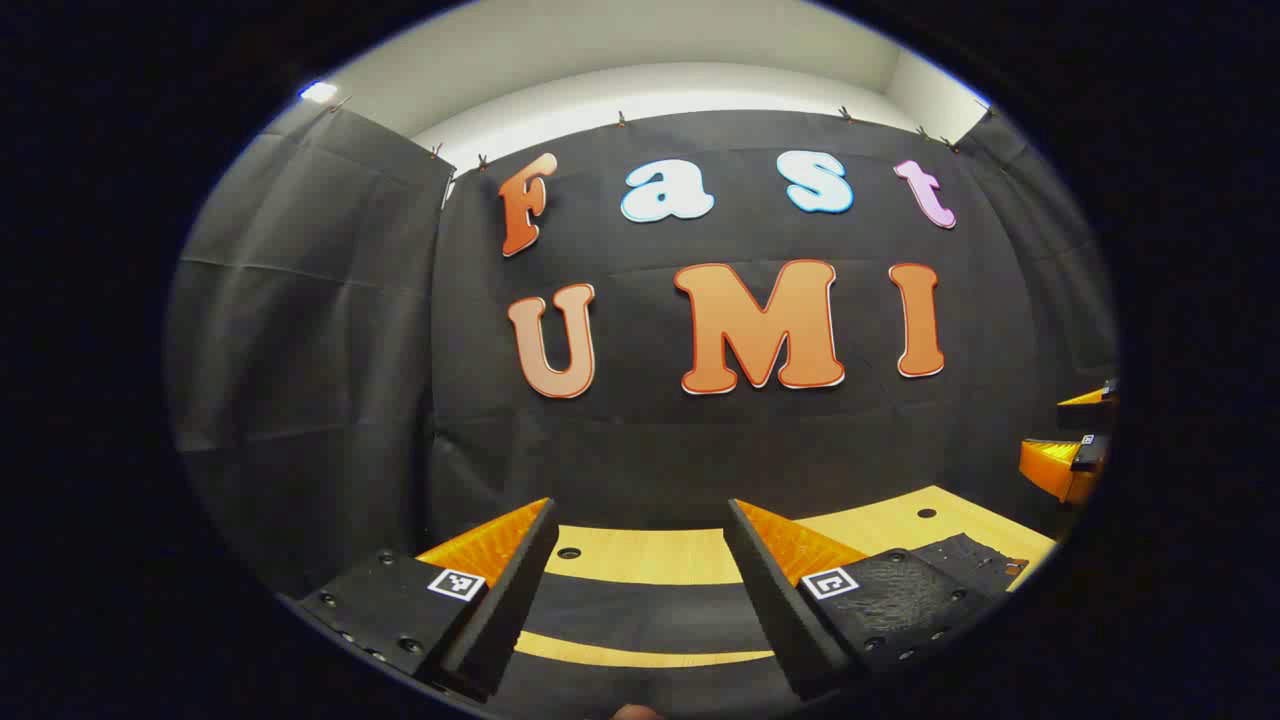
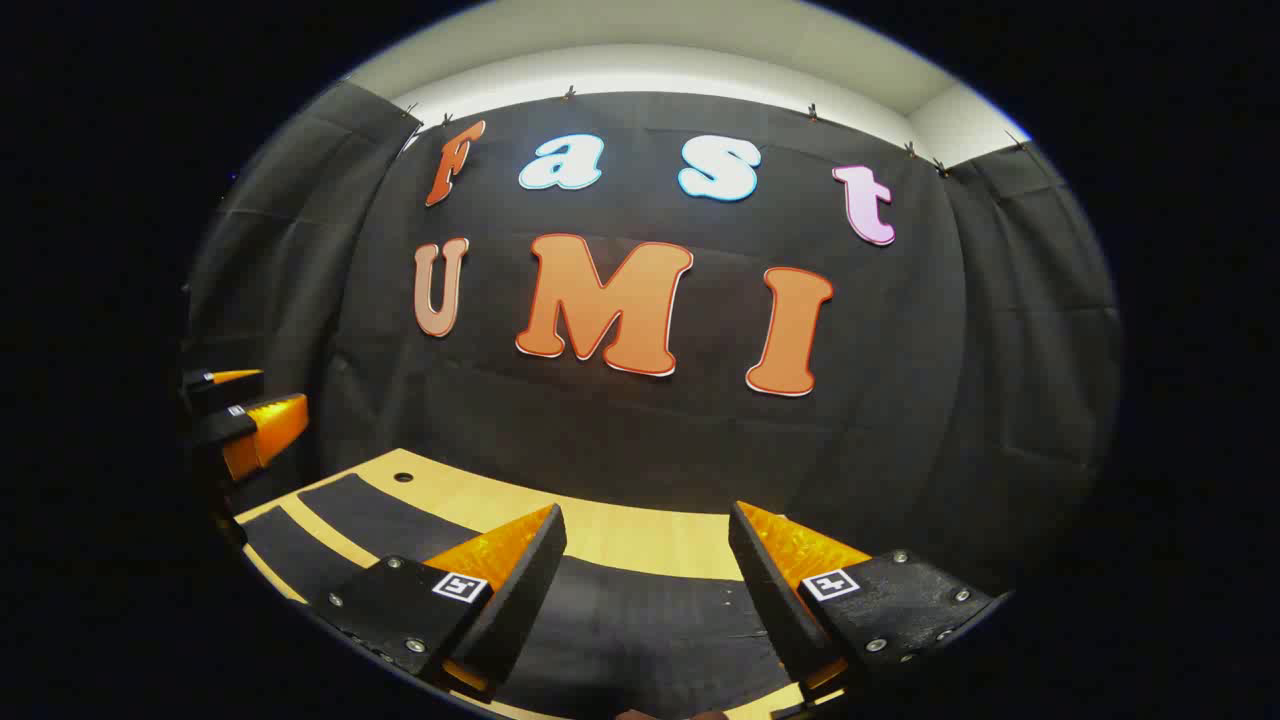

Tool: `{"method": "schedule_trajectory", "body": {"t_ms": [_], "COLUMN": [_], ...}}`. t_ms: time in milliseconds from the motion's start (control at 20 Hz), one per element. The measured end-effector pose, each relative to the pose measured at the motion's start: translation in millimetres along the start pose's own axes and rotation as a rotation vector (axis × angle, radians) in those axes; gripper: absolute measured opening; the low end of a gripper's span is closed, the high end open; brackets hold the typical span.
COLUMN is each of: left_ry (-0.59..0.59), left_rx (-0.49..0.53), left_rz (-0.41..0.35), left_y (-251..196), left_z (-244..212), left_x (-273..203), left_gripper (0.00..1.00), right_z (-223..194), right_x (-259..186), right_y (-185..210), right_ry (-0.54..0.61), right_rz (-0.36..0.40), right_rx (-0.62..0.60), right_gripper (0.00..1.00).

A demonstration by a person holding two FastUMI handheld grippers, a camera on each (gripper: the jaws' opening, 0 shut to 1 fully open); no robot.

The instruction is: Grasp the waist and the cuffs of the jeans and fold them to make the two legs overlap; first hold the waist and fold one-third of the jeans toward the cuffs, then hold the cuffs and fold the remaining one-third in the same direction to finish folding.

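Left gripper view: dark jeans [image 1: 640, 615] are recorded flat on the pale wooden bench [image 1: 650, 555], long axis running crosswise just below both raised hand-held grippers, left [image 1: 640, 520] and right [image 2: 645, 525], each held open and empty, neither evidently nearer.

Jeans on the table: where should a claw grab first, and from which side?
The jeans lie flat on the table, legs apart. Probably pinch the edge of the broad part below the open right claw, coming down from above: flat cloth offers only edges. Whether that end is the waist, I cannot tell.
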State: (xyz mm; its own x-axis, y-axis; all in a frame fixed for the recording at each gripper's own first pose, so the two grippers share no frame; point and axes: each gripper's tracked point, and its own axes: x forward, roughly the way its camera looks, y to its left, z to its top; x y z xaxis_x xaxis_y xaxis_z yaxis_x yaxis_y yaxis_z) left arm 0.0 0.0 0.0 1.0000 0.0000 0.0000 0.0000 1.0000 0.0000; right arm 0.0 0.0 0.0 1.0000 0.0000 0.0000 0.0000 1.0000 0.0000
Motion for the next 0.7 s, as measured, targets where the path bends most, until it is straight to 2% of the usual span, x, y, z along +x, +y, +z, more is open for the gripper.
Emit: {"method": "schedule_trajectory", "body": {"t_ms": [200, 400, 700], "left_ry": [0.001, 0.03, 0.015], "left_rx": [0.005, 0.008, 0.05], "left_rz": [0.057, 0.079, 0.049], "left_y": [-6, -20, -13], "left_z": [3, -8, -4], "left_x": [19, 25, 40], "left_gripper": [0.99, 1.0, 1.0], "right_z": [-12, -18, -17], "right_x": [15, 23, 32], "right_y": [8, 4, -9], "right_ry": [0.03, 0.03, 0.058], "right_rz": [0.056, 0.078, 0.04], "right_rx": [0.041, 0.042, 0.059], "right_gripper": [0.99, 0.98, 0.99]}}
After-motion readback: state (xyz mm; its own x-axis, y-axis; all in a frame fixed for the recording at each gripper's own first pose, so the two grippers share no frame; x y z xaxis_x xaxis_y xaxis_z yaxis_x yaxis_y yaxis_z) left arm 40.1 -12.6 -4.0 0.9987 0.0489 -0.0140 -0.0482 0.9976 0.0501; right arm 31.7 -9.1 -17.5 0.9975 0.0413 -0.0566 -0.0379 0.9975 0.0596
